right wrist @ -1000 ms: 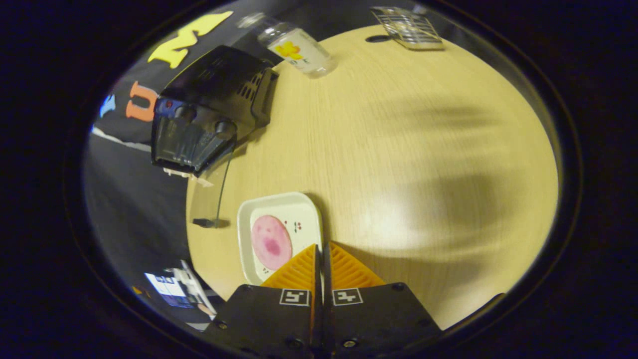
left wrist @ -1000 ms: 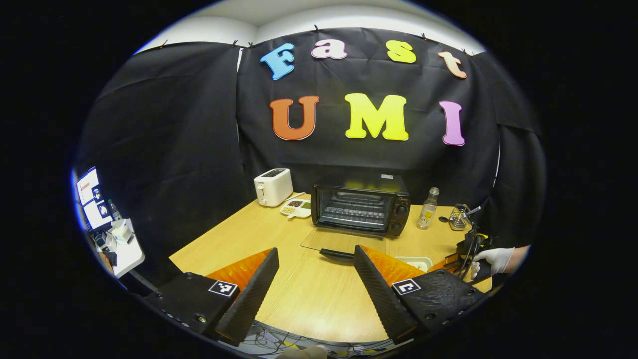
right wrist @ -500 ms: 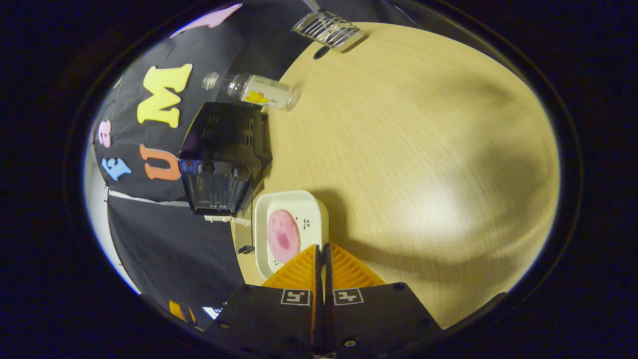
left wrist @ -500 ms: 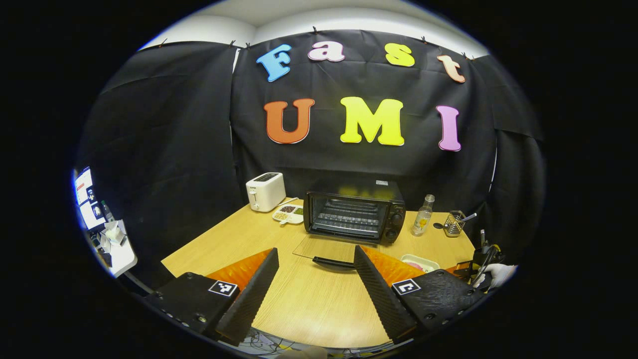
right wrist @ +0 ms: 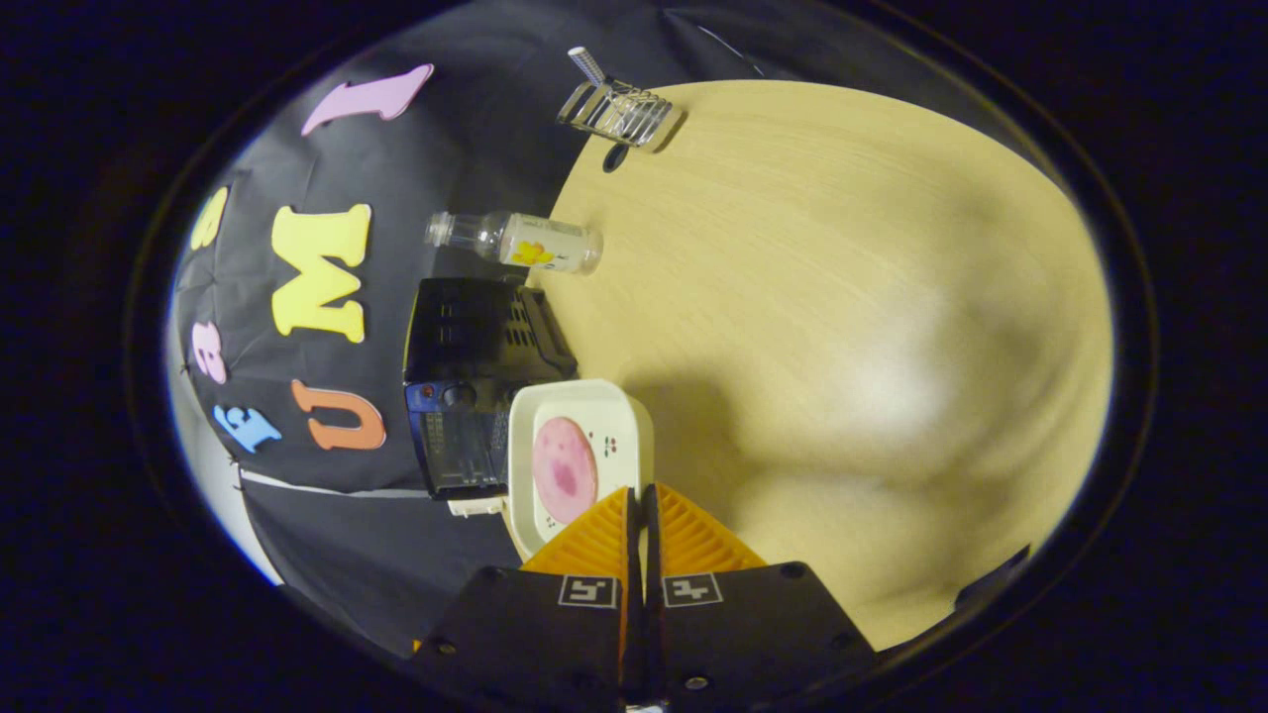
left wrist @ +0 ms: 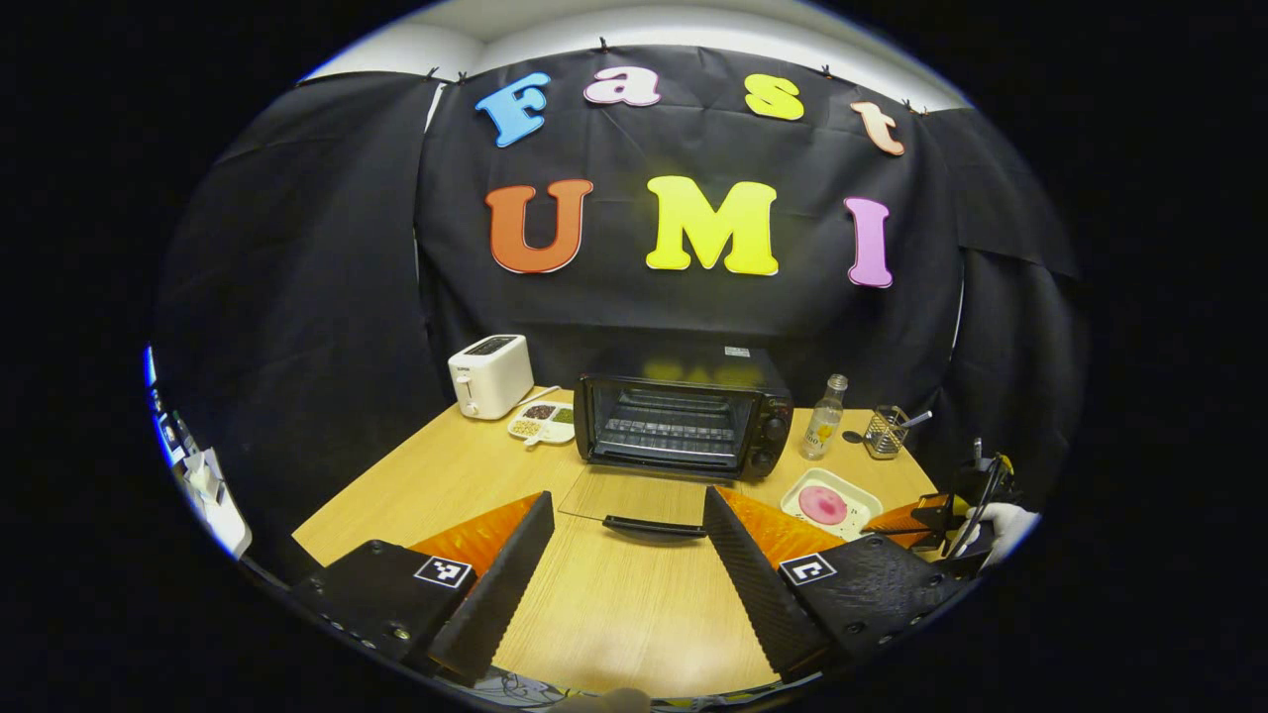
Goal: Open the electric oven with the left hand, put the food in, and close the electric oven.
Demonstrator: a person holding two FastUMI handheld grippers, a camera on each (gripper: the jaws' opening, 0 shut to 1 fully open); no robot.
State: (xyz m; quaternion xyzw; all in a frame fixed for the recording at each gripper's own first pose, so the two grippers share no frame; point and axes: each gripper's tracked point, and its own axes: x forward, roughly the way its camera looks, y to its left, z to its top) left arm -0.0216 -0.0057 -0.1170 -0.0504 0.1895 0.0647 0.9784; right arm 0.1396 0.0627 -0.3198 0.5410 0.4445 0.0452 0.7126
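In the left gripper view the left gripper (left wrist: 626, 555) hangs spread wide over the wooden table (left wrist: 614, 614); the black electric oven (left wrist: 684, 424) stands open, glass door (left wrist: 634, 495) flat; in the right gripper view the right gripper (right wrist: 642, 515) pinches the white square plate (right wrist: 580, 451) carrying a pink round slice of food (right wrist: 563, 468).

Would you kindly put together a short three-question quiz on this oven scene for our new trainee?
1. True or false: the glass door of the black electric oven hangs closed.
2. What does the right gripper clamp? A) the clear plastic bottle B) the rim of the white square plate bearing the round pink food slice C) the white toaster
3. Fill in: the left gripper has its fingers spread ____ over the wooden table.

Key: 1 false, the door lies folded down flat; 2 B; 3 open.
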